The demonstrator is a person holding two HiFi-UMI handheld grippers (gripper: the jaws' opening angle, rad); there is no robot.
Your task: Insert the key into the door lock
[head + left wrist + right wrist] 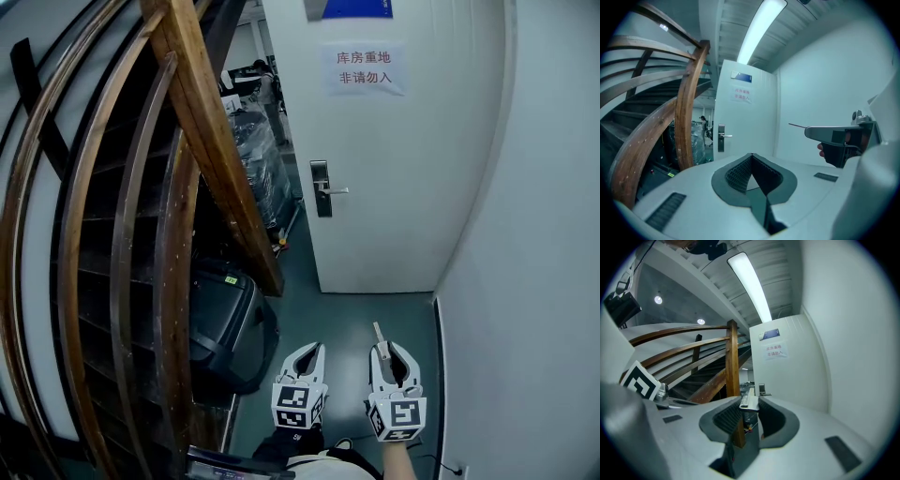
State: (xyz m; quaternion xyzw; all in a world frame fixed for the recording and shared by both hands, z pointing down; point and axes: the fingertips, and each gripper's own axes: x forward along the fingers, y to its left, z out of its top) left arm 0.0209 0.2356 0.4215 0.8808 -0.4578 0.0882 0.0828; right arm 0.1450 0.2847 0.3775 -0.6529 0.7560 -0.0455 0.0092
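Key (378, 331): flat metal blade, long axis pointing ahead toward the door lock (321, 187).
Right hand-held gripper (390, 353): ribbed pads clamped on key.
Left hand-held gripper (307, 353): jaws together, empty.

Bare grey-green floor strip (342, 314) runs to the far white door (403, 159); curved brown wooden staircase (202, 122) and black hard case (225, 323) block left, white wall (534, 281) bounds right.
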